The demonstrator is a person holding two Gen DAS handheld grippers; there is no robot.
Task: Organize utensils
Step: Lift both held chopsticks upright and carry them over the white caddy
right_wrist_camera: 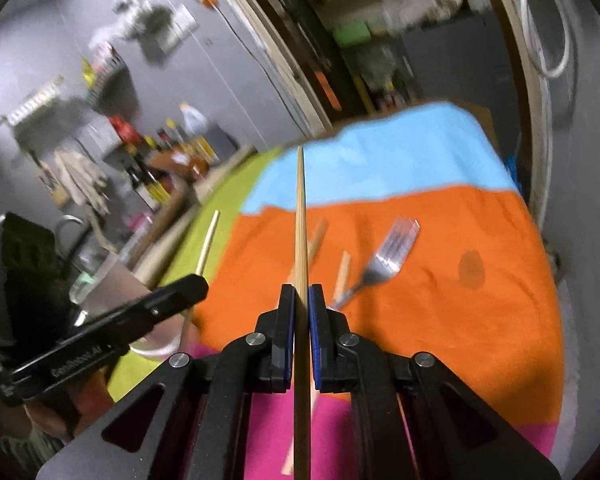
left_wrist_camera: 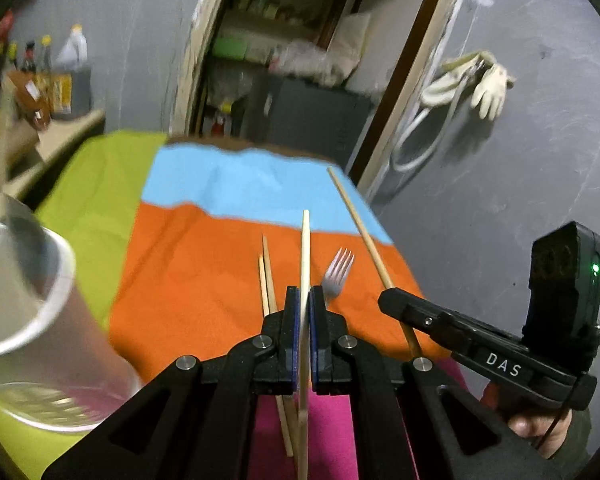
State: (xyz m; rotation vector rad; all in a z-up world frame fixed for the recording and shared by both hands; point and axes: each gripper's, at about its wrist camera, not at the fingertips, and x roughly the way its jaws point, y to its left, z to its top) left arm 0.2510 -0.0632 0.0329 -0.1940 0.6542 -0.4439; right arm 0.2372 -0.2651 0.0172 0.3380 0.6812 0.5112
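Left gripper: we clamp one pale wooden chopstick.
Right gripper: we clamp another tan wooden chopstick.
Silver metal fork: lying on orange cloth.

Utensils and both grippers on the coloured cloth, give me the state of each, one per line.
Left gripper: shut on a chopstick, lifted off the cloth.
Right gripper: shut on a second chopstick, also lifted.
Fork: lying flat on the orange cloth, untouched.
Two loose chopsticks: lying on the cloth.
Cup: upright, open top.
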